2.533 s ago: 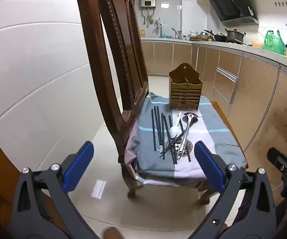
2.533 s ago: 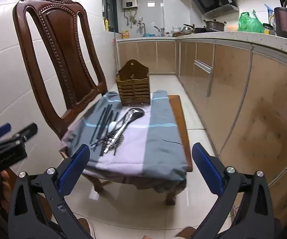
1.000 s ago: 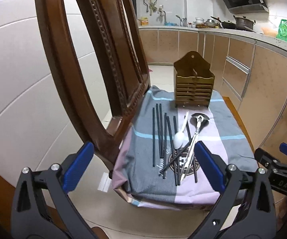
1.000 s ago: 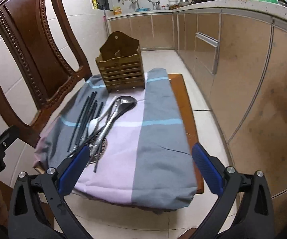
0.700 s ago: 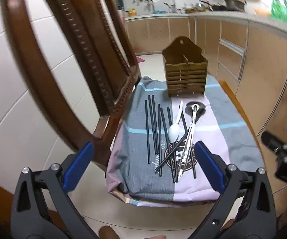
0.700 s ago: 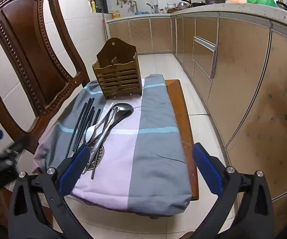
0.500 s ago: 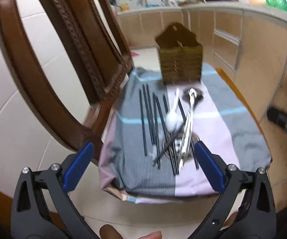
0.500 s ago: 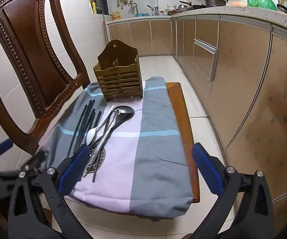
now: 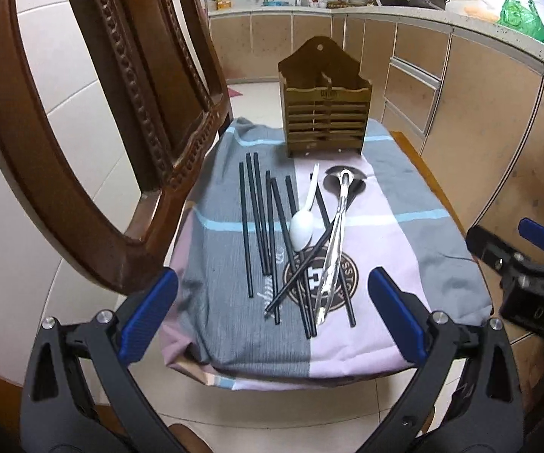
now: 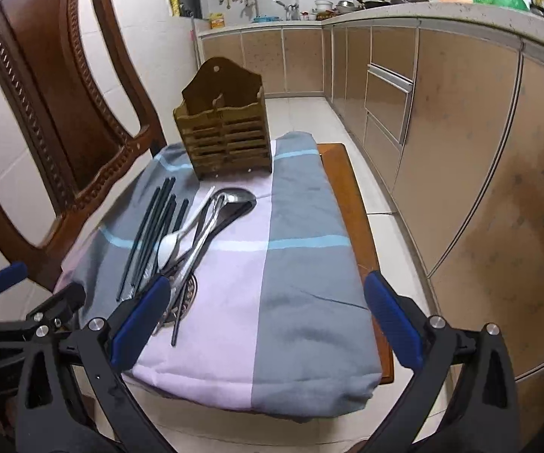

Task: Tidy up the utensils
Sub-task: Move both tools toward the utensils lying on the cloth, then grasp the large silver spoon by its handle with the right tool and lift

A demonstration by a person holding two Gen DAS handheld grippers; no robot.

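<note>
Kitchen chair [image 9: 94, 158]; cloth [image 9: 392, 241] logo under chopsticks [image 9: 256, 219]; writing unreadable

Dim warm indoor light; sharp focus; strong fisheye bending at edges.

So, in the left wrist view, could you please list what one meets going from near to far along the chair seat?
Left gripper → black chopsticks and white ceramic spoon on the grey-and-pink cloth → steel ladle's bowl → slatted wooden utensil holder.

My left gripper [image 9: 272, 317] jaws spread wide, holding nothing, my right gripper [image 10: 266, 321] likewise gaping, side by side, level
</note>
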